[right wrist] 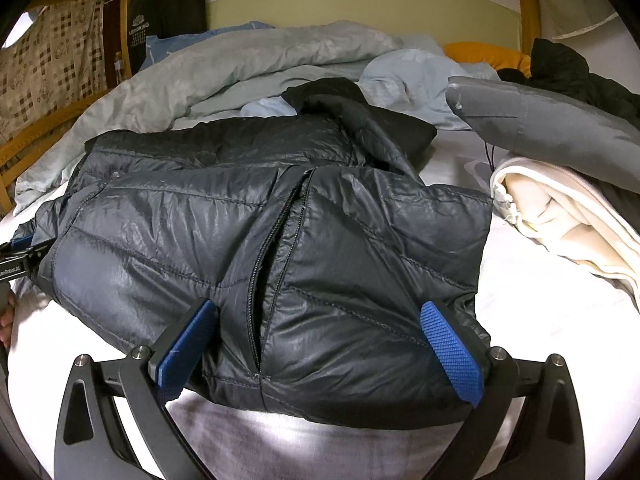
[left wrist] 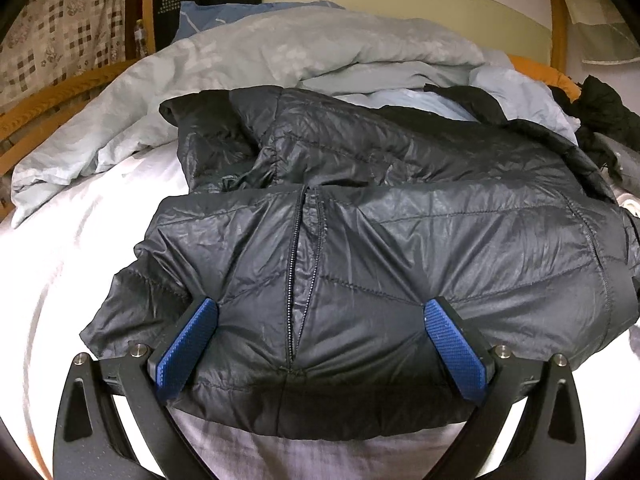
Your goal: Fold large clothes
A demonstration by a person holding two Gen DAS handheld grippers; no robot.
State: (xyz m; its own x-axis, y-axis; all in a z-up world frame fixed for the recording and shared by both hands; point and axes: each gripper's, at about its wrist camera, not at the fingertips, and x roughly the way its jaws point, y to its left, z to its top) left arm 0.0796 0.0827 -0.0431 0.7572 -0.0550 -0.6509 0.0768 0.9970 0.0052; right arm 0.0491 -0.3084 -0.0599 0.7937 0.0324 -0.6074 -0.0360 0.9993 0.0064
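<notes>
Jacket seemingly between open tool.

A black hanging garment by the bed's head is showing white lettering, seemingly "LEADKING", under a small emblem. Tiny white print on the left gripper's body is sitting cut off, unreadable.

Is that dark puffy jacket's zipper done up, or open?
Partly open. On the dark jacket, the zipper gapes along its lower stretch, its two sides parted; they meet only at the hem.
</notes>
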